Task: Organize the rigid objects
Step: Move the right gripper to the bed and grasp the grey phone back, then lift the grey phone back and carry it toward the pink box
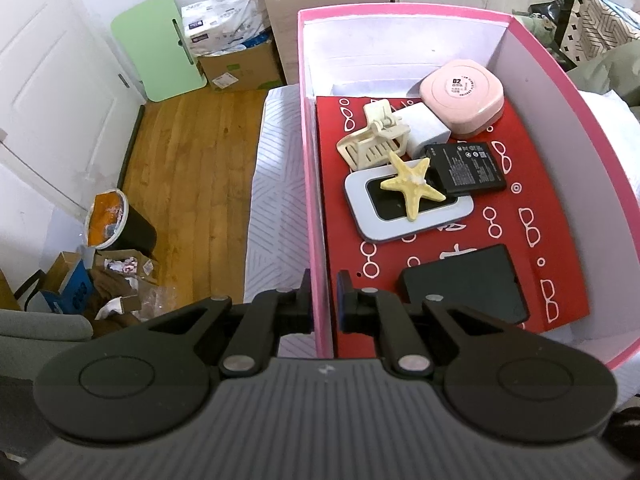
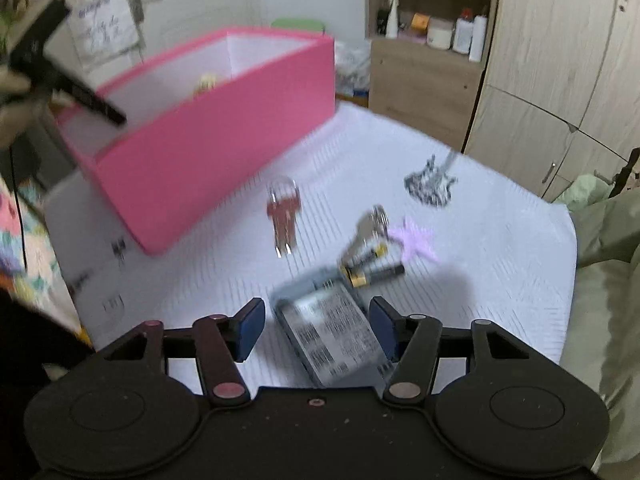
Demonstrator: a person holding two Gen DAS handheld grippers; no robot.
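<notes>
**A:** why's the left gripper (image 1: 322,300) clamped on the pink box (image 1: 316,184)? its jaws are pinched over the wall at 6 o'clock.

**B:** my guess: to steady the box while stuff gets dropped in; starfish (image 1: 412,184), hair clip (image 1: 374,140) and pink case (image 1: 462,96) are already inside.

**A:** and the right gripper (image 2: 316,326)?

**B:** jaws spread, gripping nothing; a grey battery pack (image 2: 328,332) lies on the bed between them, batteries (image 2: 372,268) at 1 o'clock; blurry, though.

The left gripper (image 1: 322,300) sits at bottom centre, its jaws clamped on the near left wall of the pink box (image 1: 316,216). Inside, centre frame, a yellow starfish (image 1: 410,184) lies on a white-framed device (image 1: 408,210), beside a black battery (image 1: 466,168).
</notes>
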